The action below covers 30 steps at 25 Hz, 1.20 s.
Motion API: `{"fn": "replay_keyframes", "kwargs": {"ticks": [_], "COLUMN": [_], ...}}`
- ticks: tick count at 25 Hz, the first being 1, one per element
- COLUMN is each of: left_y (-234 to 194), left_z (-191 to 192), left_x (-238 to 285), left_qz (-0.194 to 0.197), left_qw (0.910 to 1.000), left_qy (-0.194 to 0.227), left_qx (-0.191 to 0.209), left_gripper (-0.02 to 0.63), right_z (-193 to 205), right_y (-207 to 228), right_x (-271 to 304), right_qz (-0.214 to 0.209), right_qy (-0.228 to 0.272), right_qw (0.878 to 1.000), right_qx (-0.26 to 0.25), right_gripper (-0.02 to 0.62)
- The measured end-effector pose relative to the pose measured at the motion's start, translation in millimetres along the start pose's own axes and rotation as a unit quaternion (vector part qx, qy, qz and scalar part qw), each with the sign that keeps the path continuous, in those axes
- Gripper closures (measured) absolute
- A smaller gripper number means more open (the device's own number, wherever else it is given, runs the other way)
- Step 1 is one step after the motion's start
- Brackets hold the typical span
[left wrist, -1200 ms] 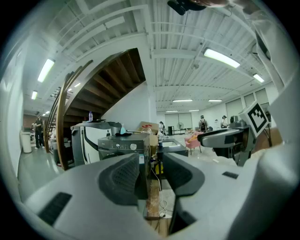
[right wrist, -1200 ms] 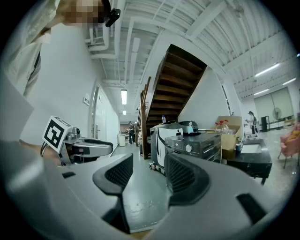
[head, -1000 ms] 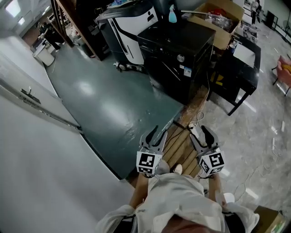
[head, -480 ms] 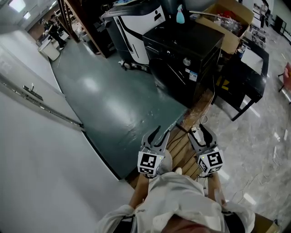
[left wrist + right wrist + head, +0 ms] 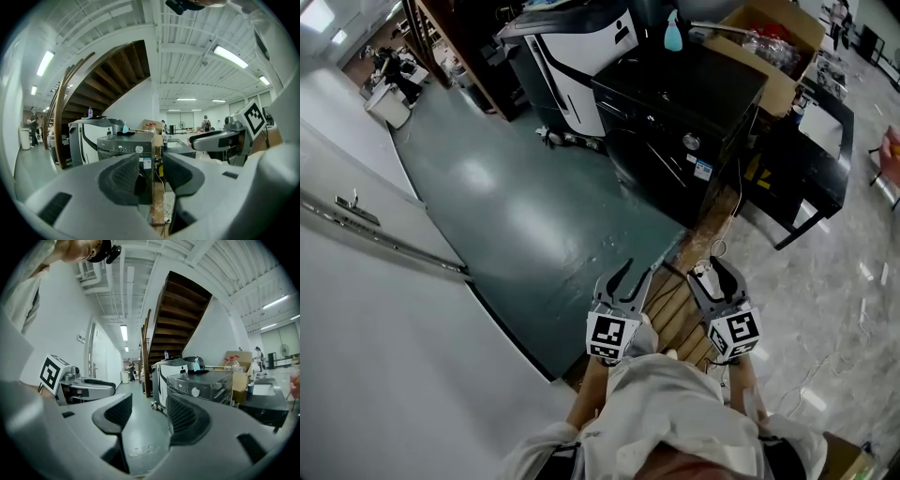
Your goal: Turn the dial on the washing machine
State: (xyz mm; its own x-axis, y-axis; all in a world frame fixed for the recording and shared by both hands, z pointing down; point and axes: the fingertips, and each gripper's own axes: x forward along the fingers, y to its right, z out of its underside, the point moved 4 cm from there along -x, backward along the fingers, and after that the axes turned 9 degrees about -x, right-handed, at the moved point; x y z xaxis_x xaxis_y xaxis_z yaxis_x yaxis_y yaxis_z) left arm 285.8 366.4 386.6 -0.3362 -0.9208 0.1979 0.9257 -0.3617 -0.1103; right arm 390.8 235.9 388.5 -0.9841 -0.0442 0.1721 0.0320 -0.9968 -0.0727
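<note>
This is looking like a large open workshop hall. Long fluorescent tube lights [image 5: 229, 55] are glowing under a white beamed ceiling, and a dark wooden staircase [image 5: 180, 319] is rising beside a white wall. A glossy dark green painted floor [image 5: 516, 216] is meeting pale marbled tiles [image 5: 853, 309]. A black front-loading washing machine [image 5: 675, 122] is standing among a white-and-black floor machine [image 5: 572, 66], an open brown cardboard box [image 5: 769, 56] and slatted wooden boards [image 5: 680, 300].

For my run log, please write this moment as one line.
stage: before contact | washing machine: ahead, untouched | dial: not reached | left gripper: open, empty | right gripper: closing, empty
</note>
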Motion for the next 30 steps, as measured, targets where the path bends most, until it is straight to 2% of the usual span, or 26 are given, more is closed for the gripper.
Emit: {"fn": "replay_keyframes", "kwargs": {"ticks": [15,30], "left_y": [-80,-116], "left_z": [-54,-73], "left_x": [36,95], "left_qz": [0.037,0.062], "left_qw": [0.9991,0.9978], "left_qy": [-0.011,-0.016], "left_qx": [-0.019,-0.014], "left_gripper": [0.443,0.443], "right_z": [-56,-61], "right_y": [6,42], "right_x": [77,125], "right_qz": [0.033,0.055], "right_qy": [-0.033,-0.046], "right_qw": [0.999,0.997], "right_qx": [0.006,0.007], "right_gripper": [0.360,0.360]}}
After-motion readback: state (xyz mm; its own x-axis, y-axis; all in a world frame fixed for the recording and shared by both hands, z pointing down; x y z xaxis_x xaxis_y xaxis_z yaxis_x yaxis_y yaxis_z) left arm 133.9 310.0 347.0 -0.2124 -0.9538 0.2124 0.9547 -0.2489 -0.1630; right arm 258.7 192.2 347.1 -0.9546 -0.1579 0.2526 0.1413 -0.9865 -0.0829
